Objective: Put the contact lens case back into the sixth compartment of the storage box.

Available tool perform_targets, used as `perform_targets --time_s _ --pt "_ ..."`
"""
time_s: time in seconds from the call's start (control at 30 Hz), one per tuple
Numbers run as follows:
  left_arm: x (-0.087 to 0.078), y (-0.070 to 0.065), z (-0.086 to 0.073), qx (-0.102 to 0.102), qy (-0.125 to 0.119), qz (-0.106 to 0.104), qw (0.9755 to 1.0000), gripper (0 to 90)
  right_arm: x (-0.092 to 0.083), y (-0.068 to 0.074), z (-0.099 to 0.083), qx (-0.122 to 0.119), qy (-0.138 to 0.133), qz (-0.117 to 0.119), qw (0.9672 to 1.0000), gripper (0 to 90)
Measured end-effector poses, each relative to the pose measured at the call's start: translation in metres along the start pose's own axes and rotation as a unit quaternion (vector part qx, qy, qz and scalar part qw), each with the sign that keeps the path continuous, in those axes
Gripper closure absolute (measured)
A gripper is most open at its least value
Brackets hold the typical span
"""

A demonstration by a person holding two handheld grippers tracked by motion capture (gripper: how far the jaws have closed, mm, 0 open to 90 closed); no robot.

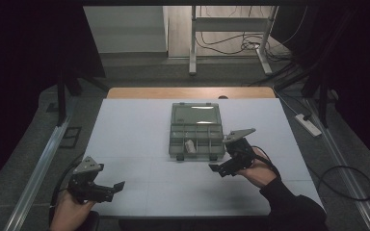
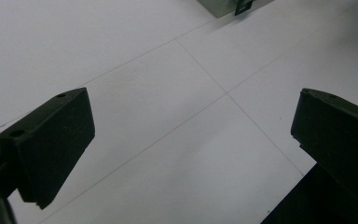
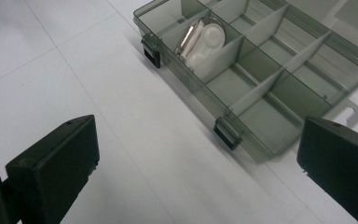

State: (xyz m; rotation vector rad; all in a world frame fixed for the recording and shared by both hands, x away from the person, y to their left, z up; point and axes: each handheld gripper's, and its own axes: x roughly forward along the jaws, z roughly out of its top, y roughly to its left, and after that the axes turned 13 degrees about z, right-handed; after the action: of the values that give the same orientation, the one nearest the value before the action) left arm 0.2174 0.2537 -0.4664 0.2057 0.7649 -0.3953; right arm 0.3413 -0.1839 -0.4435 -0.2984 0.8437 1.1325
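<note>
A smoky-green plastic compartment box (image 1: 195, 140) lies in the middle of the white table with its lid (image 1: 195, 114) folded back. One front compartment holds a white object with a metal edge (image 1: 190, 146) (image 3: 205, 39). My right gripper (image 1: 222, 166) hovers just right of the box's front corner, open and empty; in the right gripper view the box (image 3: 279, 70) lies beyond its jaws. My left gripper (image 1: 113, 188) is low at the near left of the table, open with nothing between its jaws. In the left gripper view a corner of the box (image 2: 223, 5) shows at the top.
The white table surface (image 1: 139, 139) has a wooden strip (image 1: 191, 92) along its far edge. Metal rails (image 1: 38, 163) run down both sides. A power strip (image 1: 308, 125) and cables (image 1: 347, 183) lie on the floor at the right. A white frame (image 1: 231, 29) stands behind.
</note>
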Motion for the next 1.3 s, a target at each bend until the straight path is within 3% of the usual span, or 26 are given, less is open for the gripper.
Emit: perform_targets --time_s 0.63,1.3 --pt "0.000 -0.001 0.000 0.006 0.001 0.002 1.0000 0.0 -0.033 -0.004 -0.031 0.029 -0.020 -0.025 0.9991 0.0" --pt "0.001 -0.002 0.001 0.009 0.003 0.003 0.9999 0.0 -0.073 -0.003 -0.075 0.071 -0.054 -0.057 0.9944 0.0"
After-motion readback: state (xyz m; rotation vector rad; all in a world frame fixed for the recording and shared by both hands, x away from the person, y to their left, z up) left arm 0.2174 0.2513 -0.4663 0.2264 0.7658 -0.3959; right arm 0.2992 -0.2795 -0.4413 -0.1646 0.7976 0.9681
